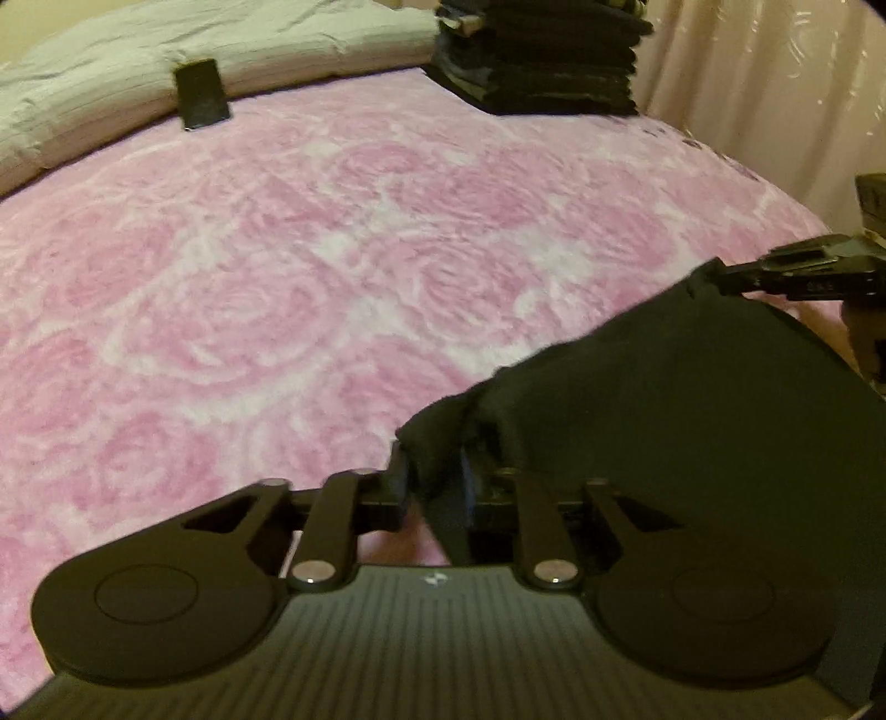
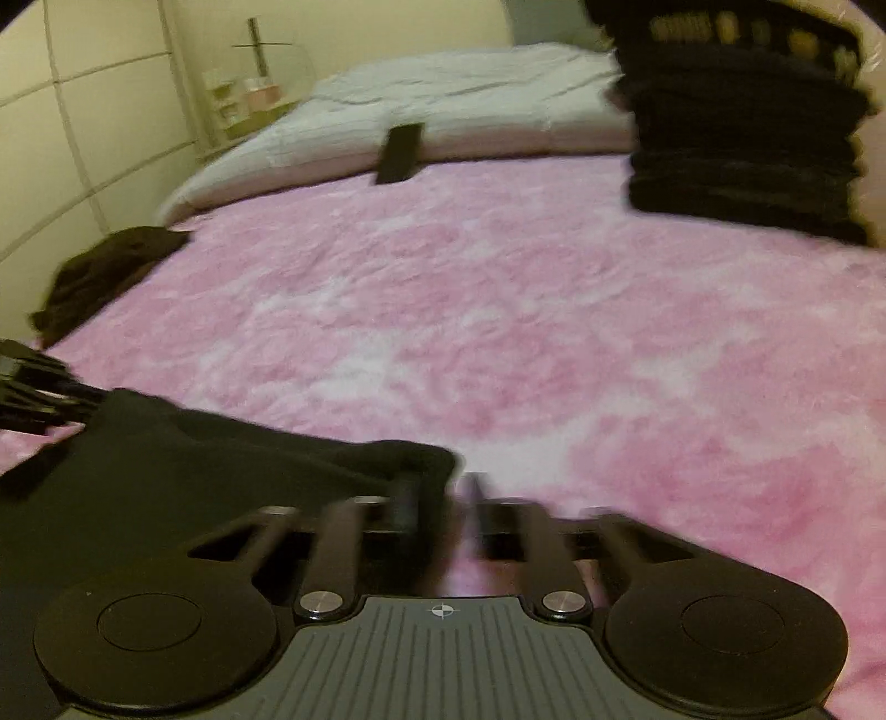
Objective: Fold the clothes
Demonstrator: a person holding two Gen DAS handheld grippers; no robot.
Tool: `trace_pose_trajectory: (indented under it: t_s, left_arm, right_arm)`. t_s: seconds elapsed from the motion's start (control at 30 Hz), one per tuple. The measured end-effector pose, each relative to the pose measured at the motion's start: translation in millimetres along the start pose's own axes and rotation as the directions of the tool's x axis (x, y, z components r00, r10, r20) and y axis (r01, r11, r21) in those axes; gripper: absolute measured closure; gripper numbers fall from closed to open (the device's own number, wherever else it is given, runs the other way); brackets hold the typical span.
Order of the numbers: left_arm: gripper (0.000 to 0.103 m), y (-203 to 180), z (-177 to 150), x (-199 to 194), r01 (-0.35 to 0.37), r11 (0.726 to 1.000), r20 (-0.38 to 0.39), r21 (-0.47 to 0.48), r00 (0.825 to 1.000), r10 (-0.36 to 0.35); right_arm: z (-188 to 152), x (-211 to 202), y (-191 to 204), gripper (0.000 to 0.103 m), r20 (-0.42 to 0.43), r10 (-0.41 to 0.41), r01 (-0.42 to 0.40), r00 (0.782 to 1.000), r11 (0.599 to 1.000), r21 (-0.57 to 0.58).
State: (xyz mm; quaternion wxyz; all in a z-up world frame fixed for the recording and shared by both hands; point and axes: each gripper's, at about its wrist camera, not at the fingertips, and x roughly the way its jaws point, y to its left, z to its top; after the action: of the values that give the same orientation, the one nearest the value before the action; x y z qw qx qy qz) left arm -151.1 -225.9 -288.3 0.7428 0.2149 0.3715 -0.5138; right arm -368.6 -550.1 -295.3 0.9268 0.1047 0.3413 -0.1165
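A black garment [image 1: 692,387] hangs stretched between my two grippers above the pink rose-patterned blanket [image 1: 277,277]. My left gripper [image 1: 434,476] is shut on one corner of the garment. In the left wrist view, my right gripper [image 1: 725,282] pinches the other corner at the right. In the right wrist view, my right gripper [image 2: 443,493] is shut on the garment [image 2: 194,454], and my left gripper [image 2: 94,401] holds its far corner at the left edge.
A stack of folded black clothes [image 1: 542,55] stands at the far right of the bed [image 2: 747,138]. A small black object [image 1: 202,94] leans on the white duvet [image 1: 221,50]. A loose dark garment [image 2: 105,271] lies at the bed's left edge. A curtain [image 1: 775,83] hangs at right.
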Motion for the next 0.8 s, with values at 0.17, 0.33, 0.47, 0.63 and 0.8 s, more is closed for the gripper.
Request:
trace_pose_trajectory:
  t_s: [0.17,0.33,0.47,0.63,0.8]
  left_arm:
    - [0.087,-7.3,-3.5,-36.4,-0.089,0.996,0.047,0.013,0.995,0.088]
    - [0.081,-52.1,-21.7,-81.3,-0.039,0.995,0.114,0.088,0.993,0.029]
    - [0.076,-88.0,-49.6,-87.8,0.029,0.990,0.075,0.138,0.996,-0.039]
    - [0.076,-97.1,-71.2,-81.8,0.006,0.994,0.034,0.108,0.999,-0.009]
    - [0.059,-117.2,-80.6,-126.8,-0.078,0.979,0.162,0.189,0.986,0.048]
  right_arm:
    - [-5.1,-53.4,24.3,0.026,0.070,0.078,-0.073,0.995,0.994,-0.078]
    - [-36.2,-93.5,67.3,0.005,0.023,0.258,-0.251,0.966,0.953,-0.170]
    - [-70.8,-91.9,82.7,0.004,-0.088,0.267,-0.278,0.960,0.948,-0.153]
    - [-89.1,-117.2,95.7,0.004,-0.084,0.191,-0.204,0.978,0.959,-0.197]
    - [-111.2,-158.9,127.2,0.004,0.000,0.127,-0.114,0.992,0.890,-0.441]
